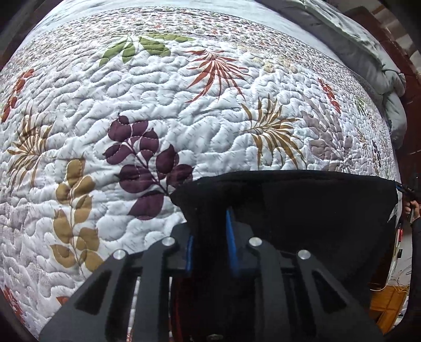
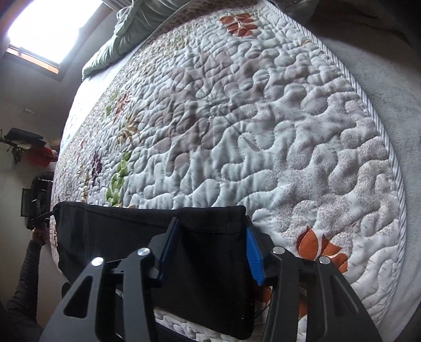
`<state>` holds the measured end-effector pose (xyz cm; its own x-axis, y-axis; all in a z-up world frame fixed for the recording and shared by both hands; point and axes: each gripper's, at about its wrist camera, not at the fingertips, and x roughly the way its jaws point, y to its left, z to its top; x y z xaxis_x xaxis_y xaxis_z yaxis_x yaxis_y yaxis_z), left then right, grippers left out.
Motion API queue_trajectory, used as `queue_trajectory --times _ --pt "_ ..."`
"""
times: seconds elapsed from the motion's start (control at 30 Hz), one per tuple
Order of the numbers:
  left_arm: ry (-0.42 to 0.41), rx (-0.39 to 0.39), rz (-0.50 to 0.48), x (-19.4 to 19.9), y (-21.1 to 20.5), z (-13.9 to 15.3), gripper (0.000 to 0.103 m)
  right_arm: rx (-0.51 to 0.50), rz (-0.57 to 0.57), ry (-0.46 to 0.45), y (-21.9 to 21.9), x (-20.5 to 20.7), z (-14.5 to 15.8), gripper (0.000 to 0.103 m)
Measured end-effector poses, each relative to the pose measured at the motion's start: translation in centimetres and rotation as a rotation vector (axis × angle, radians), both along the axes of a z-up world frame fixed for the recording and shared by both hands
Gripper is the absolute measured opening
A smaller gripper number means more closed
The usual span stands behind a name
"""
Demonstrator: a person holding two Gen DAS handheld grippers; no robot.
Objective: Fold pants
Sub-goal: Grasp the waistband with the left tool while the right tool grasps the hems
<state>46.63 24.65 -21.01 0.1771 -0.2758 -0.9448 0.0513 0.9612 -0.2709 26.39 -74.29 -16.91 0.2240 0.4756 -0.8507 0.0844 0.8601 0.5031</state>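
Observation:
Black pants (image 1: 289,210) hang stretched between my two grippers above a quilted bed. In the left wrist view my left gripper (image 1: 210,236) is shut on the pants' left corner, with cloth bunched between the blue pads (image 1: 232,244). In the right wrist view the pants (image 2: 131,236) run leftward from my right gripper (image 2: 210,236). Its blue pads (image 2: 254,252) stand wide apart, with the pants' top edge draped across the gap between them. The lower part of the pants is hidden behind the grippers.
The bed is covered by a white quilt (image 1: 184,118) with leaf prints. A grey-green blanket (image 1: 381,65) is bunched at the bed's far end, also in the right wrist view (image 2: 123,34). The quilt's striped edge (image 2: 389,157) runs along the right. A bright window (image 2: 52,23) is top left.

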Motion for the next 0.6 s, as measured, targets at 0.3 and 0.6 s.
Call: queue_trajectory --times 0.3,0.6 --pt "-0.062 0.003 0.035 -1.3 0.0 3.3 0.014 -0.103 -0.029 -0.067 0.0 0.3 2.6 0.009" --pt "-0.042 0.019 0.063 -0.9 -0.8 2.4 0.018 -0.310 -0.160 -0.112 1.1 1.0 4.5 0.062"
